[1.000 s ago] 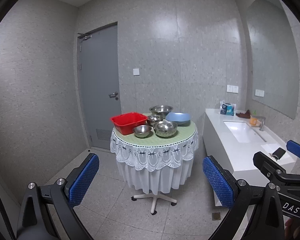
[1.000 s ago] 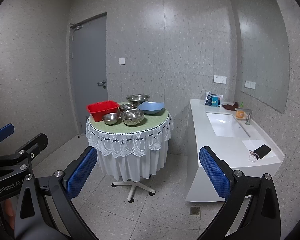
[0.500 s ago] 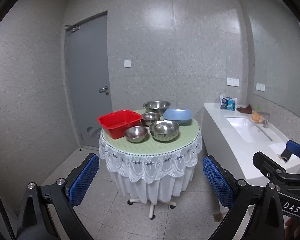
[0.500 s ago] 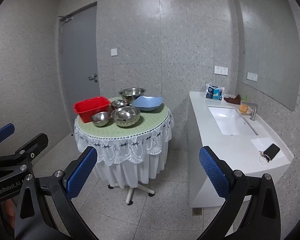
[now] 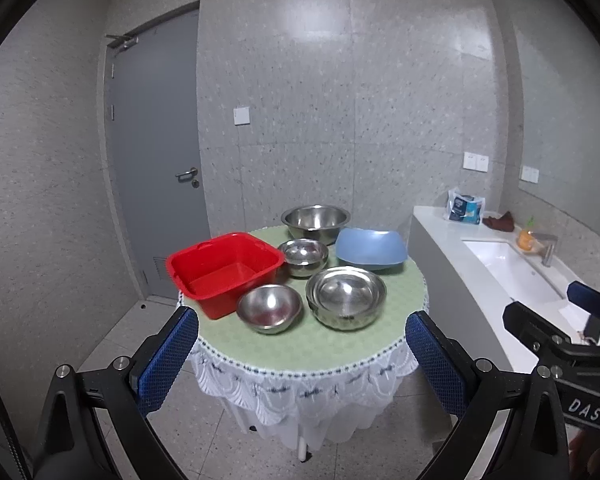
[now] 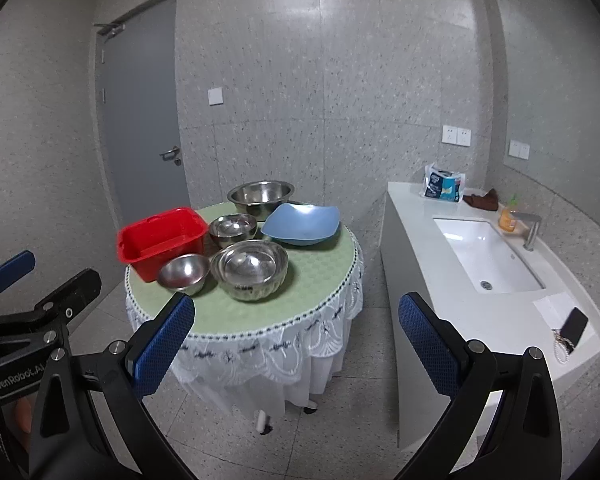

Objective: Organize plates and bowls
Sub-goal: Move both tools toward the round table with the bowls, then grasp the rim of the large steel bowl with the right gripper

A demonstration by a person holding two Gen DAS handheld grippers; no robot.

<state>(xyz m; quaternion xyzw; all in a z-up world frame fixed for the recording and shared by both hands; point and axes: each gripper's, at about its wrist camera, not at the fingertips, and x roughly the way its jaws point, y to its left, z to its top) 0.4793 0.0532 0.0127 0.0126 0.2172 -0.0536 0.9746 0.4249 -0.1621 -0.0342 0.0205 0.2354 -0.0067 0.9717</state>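
Note:
A round table [image 5: 320, 344] [image 6: 300, 300] with a green cloth and white lace skirt carries a red plastic tub [image 5: 224, 270] [image 6: 160, 242], a blue square plate [image 5: 370, 248] [image 6: 302, 224] and several steel bowls: a large one at the back [image 5: 315, 220] [image 6: 260, 197], a mid one [image 5: 304, 256] [image 6: 233, 230], a small one in front [image 5: 269, 307] [image 6: 183, 272], and a nested stack [image 5: 346, 296] [image 6: 254, 268]. My left gripper [image 5: 302, 356] and my right gripper [image 6: 296, 344] hang open and empty short of the table's near edge.
A white counter with a sink [image 6: 486, 256] runs along the right wall, holding a tissue pack [image 6: 444, 186], a phone [image 6: 574, 325] and a tap. A grey door [image 5: 156, 152] stands shut at the left. Tiled floor surrounds the table's pedestal foot.
Both grippers have come closer to the table and risen, so the bowls and tub look larger and sit lower in view. Nothing on the table has moved.

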